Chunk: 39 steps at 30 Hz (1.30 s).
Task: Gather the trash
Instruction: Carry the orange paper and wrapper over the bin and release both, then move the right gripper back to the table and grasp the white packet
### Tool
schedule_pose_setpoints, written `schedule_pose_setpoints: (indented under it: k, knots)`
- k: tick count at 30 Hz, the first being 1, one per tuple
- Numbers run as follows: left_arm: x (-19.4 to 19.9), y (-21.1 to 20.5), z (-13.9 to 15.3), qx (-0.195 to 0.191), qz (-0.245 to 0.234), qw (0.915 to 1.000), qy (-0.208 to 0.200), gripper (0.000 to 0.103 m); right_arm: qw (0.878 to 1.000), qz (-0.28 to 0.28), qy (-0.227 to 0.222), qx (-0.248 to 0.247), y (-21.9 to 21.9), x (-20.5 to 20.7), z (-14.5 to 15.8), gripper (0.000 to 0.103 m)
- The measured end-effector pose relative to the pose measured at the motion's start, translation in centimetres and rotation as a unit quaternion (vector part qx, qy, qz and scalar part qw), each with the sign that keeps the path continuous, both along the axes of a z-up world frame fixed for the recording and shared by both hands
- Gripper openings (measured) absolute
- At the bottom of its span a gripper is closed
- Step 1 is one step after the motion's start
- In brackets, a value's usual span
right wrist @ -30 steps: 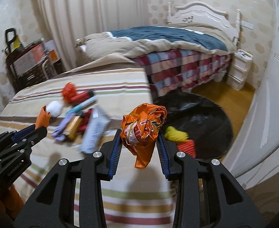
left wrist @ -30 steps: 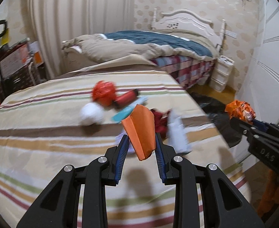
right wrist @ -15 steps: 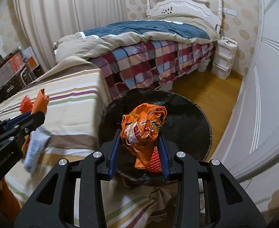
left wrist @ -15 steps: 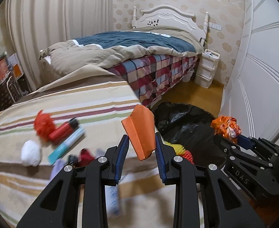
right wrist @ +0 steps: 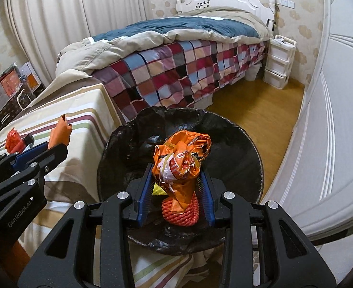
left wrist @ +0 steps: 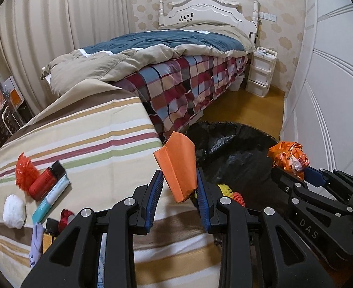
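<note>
Swinging away from the striped table (left wrist: 104, 129), both tools are now brought to the black-lined trash bin (right wrist: 236, 144): the right tool (right wrist: 175, 187) clenches a crumpled orange wrapper (right wrist: 181, 158) directly over it, the left tool (left wrist: 178, 192) clamps a folded orange paper (left wrist: 178, 165) beside its rim; release seems imminent.

- The left gripper (left wrist: 179, 193) has a matte black frame with triangular cut-outs and round silver screws on its knuckles.
- Its fingers (left wrist: 155, 196) carry blue ribbed pads; white "GenRobot.AI" is printed on its side.
- The right gripper (right wrist: 175, 193) looks the same, with white letters "DAS" on its side.
</note>
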<state>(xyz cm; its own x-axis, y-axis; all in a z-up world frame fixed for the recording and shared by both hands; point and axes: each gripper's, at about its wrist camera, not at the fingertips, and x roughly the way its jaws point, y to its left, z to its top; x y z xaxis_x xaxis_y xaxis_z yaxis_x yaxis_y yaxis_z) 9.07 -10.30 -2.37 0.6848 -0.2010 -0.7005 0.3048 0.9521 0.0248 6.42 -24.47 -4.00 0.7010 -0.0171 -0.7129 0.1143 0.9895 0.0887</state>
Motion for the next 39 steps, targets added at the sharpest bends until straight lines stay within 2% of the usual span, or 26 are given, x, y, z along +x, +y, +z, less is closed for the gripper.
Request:
schedule_pose_setpoints:
  k: [14, 16, 18, 19, 22, 30, 39]
  knots:
    - [1.1, -1.9, -0.6, 0.014, -0.003, 0.9999, 0.004, 0.034, 1.0, -0.011, 0.004, 0.001, -1.4, 0.8, -0.1, 0.036]
    - [1.1, -2.0, -0.7, 0.014, -0.004, 0.9999, 0.007, 0.043, 1.0, -0.013, 0.006, 0.001, -1.6, 0.7, -0.2, 0.039]
    - [1.1, -1.9, -0.6, 0.014, -0.003, 0.9999, 0.006, 0.056, 1.0, -0.017, 0.004, -0.002, -1.7, 0.6, -0.1, 0.051]
    - [1.0, -1.9, -0.6, 0.013, -0.002, 0.9999, 0.003, 0.063, 1.0, -0.02, 0.001, -0.005, -1.7, 0.5, 0.0, 0.052]
    - [0.9, -1.8, -0.5, 0.013, 0.001, 0.9999, 0.0, 0.071, 1.0, -0.027, -0.001, -0.007, -2.0, 0.3, 0.1, 0.054]
    - [0.4, -0.7, 0.4, 0.011, 0.017, 0.9998, 0.0, 0.078, 0.999, -0.042, -0.005, -0.023, -2.0, -0.8, 0.9, 0.067]
    - [-1.6, 2.6, 2.4, 0.006, 0.038, 0.9992, -0.014, 0.08, 0.999, -0.042, -0.016, -0.018, -0.6, -2.6, 2.1, 0.07]
